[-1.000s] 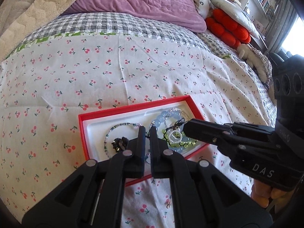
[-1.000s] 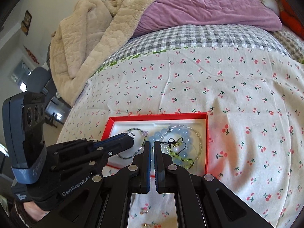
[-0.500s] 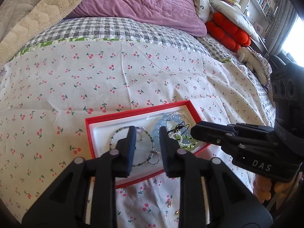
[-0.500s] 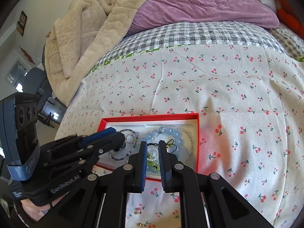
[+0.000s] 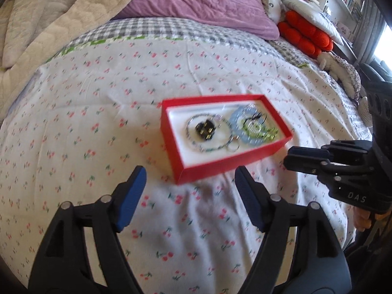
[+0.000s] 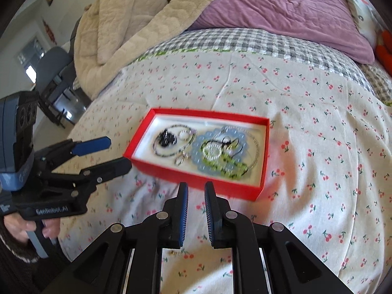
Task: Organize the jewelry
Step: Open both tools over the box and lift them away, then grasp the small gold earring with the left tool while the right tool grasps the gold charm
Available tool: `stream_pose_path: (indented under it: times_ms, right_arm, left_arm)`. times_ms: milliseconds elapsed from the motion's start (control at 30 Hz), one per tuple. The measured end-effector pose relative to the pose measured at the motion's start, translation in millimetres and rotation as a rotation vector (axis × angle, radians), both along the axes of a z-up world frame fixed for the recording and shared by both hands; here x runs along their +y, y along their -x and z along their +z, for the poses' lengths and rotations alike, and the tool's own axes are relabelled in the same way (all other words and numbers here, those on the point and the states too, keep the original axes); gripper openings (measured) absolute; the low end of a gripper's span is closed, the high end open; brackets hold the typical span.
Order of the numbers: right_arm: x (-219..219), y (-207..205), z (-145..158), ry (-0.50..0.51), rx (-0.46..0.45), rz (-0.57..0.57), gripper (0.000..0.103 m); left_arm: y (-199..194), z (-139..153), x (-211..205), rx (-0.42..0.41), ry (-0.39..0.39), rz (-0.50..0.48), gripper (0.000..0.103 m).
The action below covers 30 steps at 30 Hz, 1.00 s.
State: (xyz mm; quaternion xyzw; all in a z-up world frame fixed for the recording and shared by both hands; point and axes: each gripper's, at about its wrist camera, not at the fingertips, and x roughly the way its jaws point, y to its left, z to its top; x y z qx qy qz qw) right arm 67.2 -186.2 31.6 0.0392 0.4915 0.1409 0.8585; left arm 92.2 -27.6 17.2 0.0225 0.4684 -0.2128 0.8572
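- Jewelry box (image 6: 196, 177) (red, white lining) sits on the cherry-print bedspread (image 6: 318, 127), holding a blue bead bracelet (image 6: 215, 152), green beads (image 6: 229, 164) and a black piece (image 6: 166, 138).
- Left gripper (image 5: 189, 183) hangs spread wide, empty, just short of the box.
- Right gripper (image 6: 196, 191) hangs slightly parted, holding nothing.

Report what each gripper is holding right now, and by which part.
Nothing is held. The left gripper is wide open over the bedspread, and the right gripper has a bare gap between its fingers. All the jewelry lies in the red box.
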Motion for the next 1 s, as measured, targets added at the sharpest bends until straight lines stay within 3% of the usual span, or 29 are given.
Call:
stream_pose_path:
  times_ms: [367,800,867,900,933,1000]
  right_arm:
    - [25.1,36.5,-29.4,0.092,0.032,0.095,0.015]
    - [39.8,58.2,-59.9,0.069,0.032,0.174,0.017]
    - [42.4,61.2,-62.9,0.063,0.024,0.186,0.023]
    - [43.2,62.5,-64.0,0.061,0.021,0.187,0.037]
    - [44.0,63.8,-65.0,0.063,0.014,0.186,0.062]
    - [45.5,66.6,-65.6,0.064,-0.026,0.186,0.068]
  left_arm:
    - [30.9,-26.0,17.6,0.045,-0.083,-0.032,0.076]
    - [44.8,-34.8,18.3,0.053,-0.097,-0.077,0.079]
    - [44.3,-35.4,18.1,0.055,-0.095,-0.080,0.079]
    - [44.2,-35.9,18.3,0.055,-0.094,-0.081,0.079]
    - [44.1,-36.5,18.3,0.055,-0.094,-0.081,0.079]
    - [43.6,-37.8,18.3,0.057,-0.093,-0.082,0.079]
